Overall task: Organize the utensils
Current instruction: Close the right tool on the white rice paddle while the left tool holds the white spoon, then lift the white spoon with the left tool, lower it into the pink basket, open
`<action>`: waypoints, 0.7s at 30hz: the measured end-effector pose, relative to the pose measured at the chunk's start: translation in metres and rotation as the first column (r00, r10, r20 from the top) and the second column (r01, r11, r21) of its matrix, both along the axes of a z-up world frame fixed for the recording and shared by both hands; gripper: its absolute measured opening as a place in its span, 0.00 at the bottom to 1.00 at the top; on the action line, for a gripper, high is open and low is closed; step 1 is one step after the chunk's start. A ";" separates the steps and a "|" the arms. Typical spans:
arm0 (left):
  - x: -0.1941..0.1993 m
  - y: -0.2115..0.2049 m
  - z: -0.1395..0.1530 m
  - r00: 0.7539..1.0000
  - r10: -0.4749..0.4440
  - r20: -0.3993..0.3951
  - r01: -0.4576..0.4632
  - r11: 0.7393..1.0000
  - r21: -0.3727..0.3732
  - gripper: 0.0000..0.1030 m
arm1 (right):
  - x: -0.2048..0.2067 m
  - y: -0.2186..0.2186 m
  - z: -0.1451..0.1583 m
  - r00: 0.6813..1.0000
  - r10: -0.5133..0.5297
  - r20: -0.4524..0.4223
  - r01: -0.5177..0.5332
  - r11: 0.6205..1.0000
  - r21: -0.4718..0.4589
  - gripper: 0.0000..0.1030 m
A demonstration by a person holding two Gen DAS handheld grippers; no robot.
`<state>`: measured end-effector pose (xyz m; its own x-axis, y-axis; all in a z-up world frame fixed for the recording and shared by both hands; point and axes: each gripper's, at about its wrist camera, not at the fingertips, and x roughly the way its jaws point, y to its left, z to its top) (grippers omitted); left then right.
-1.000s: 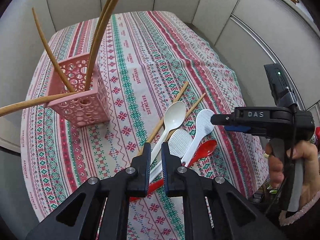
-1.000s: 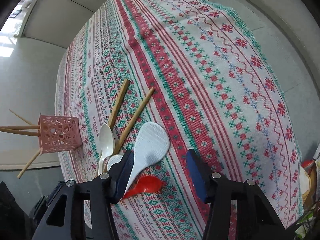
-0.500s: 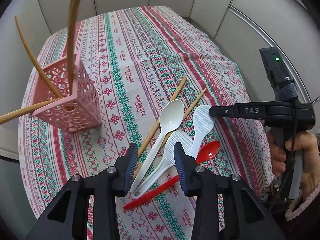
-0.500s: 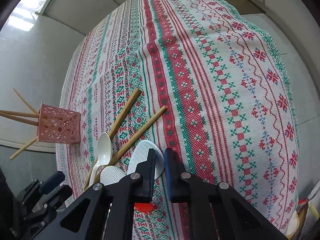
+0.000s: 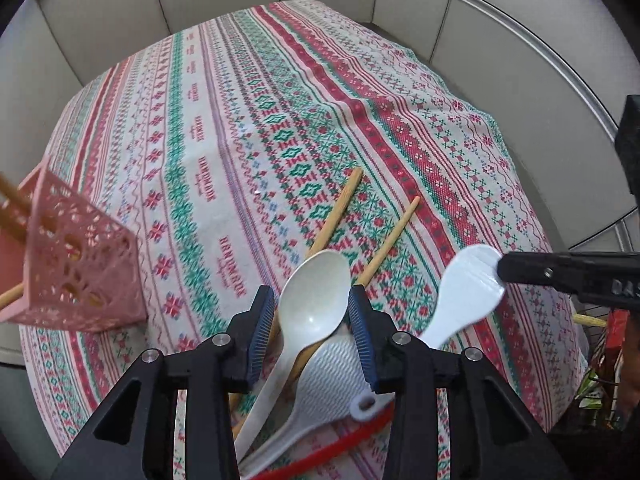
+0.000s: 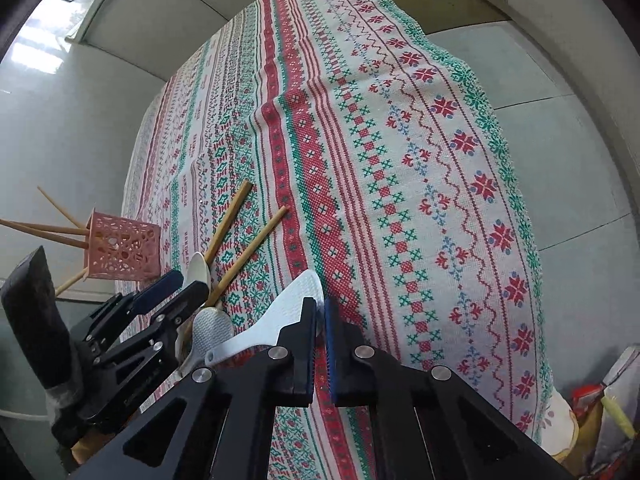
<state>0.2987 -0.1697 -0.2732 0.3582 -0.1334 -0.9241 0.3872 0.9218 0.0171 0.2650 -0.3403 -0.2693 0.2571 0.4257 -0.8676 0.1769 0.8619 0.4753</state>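
A white rice paddle [image 5: 468, 300] is pinched by its wide blade in the right gripper [image 6: 320, 344] and lifted above the bench [image 5: 248, 128]. The left gripper [image 5: 312, 340] is held partly open around the bowl of a cream spoon [image 5: 312, 308], without touching it. Wooden chopsticks [image 5: 340, 208] lie beneath the spoon. A pink basket [image 5: 80, 268] with wooden utensils is seen at the left.

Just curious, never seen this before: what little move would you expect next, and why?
Probably the right gripper lifts the white rice paddle and carries it toward the pink basket. It is shut on the paddle's blade edge, and wooden utensils already stand in the basket. The left gripper, open around the cream spoon, would likely close next.
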 end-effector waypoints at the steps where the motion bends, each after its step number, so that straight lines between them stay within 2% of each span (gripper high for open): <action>1: 0.002 -0.003 -0.001 1.000 -0.006 0.007 0.006 1.000 0.010 0.40 | -0.001 0.000 0.001 1.000 0.002 -0.001 -0.002 1.000 0.002 0.04; 7: 0.010 -0.008 -0.008 1.000 -0.020 0.023 0.020 0.999 0.036 0.40 | -0.006 0.000 0.015 0.999 0.022 0.029 -0.022 1.000 0.011 0.04; 16: 0.009 0.000 0.007 0.999 0.021 0.045 -0.020 1.000 -0.023 0.37 | -0.007 0.003 0.026 0.997 0.023 0.075 -0.019 0.999 -0.051 0.06; 17: 0.008 0.001 0.011 0.998 0.026 0.050 -0.024 0.999 -0.030 0.36 | -0.007 0.001 0.026 0.997 0.015 0.078 -0.010 0.998 -0.064 0.07; 18: 0.006 0.002 0.015 0.998 0.029 0.055 -0.027 0.999 -0.040 0.36 | -0.007 0.000 0.025 0.997 0.007 0.082 -0.002 0.997 -0.071 0.15; 21: 0.000 0.007 0.028 0.997 0.033 0.068 -0.029 0.997 -0.071 0.36 | -0.004 0.002 0.020 0.997 0.032 0.073 -0.027 0.997 -0.066 0.23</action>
<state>0.2987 -0.1627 -0.2452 0.4263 -0.1850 -0.8855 0.3586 0.9332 -0.0223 0.2608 -0.3384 -0.2490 0.3095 0.3779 -0.8726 0.1173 0.8955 0.4294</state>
